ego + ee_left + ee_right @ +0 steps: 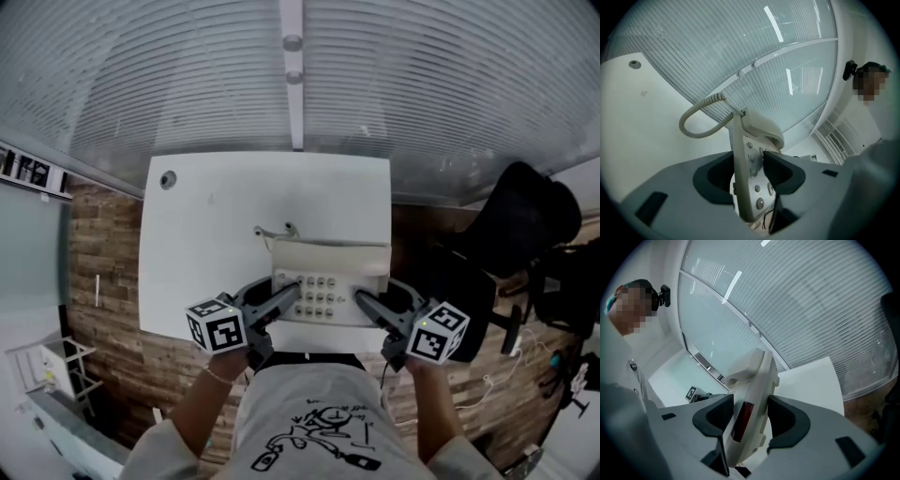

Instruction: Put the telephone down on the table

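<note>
A beige desk telephone (328,281) with rows of round buttons hangs over the near edge of the white table (206,244), its handset along the far side. My left gripper (287,298) is shut on the telephone's left side and my right gripper (367,302) on its right side. In the left gripper view the telephone (751,187) stands edge-on between the dark pads (777,172), and its coiled cord (696,117) loops out to the left. In the right gripper view both pads (717,416) press on the telephone's body (754,399), with the table beyond it.
A round cable hole (168,179) sits in the table's far left corner. A black office chair (525,225) stands to the right on the wooden floor (103,253), with cables (497,384) near it. A ribbed glass wall (375,84) rises behind the table.
</note>
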The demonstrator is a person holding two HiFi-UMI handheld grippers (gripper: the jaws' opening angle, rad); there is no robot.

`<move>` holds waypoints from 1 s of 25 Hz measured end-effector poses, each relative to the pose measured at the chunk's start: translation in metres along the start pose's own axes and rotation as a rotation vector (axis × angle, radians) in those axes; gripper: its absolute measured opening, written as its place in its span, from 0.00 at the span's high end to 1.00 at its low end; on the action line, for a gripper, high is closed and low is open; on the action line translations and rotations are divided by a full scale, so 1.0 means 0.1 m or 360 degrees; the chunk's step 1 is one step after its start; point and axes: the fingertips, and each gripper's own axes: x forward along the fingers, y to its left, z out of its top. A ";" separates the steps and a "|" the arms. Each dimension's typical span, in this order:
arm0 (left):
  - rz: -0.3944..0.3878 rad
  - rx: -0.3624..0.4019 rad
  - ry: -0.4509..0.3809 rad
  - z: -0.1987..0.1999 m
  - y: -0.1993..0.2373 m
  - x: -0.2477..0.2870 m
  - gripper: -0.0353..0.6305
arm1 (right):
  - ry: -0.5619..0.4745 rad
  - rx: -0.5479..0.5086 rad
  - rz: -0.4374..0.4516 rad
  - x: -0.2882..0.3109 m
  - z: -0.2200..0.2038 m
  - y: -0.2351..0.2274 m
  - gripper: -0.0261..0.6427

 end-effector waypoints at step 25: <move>0.0050 -0.0069 0.0037 -0.50 0.63 0.08 0.67 | 0.0076 0.0075 -0.0020 0.24 -0.63 -0.46 0.59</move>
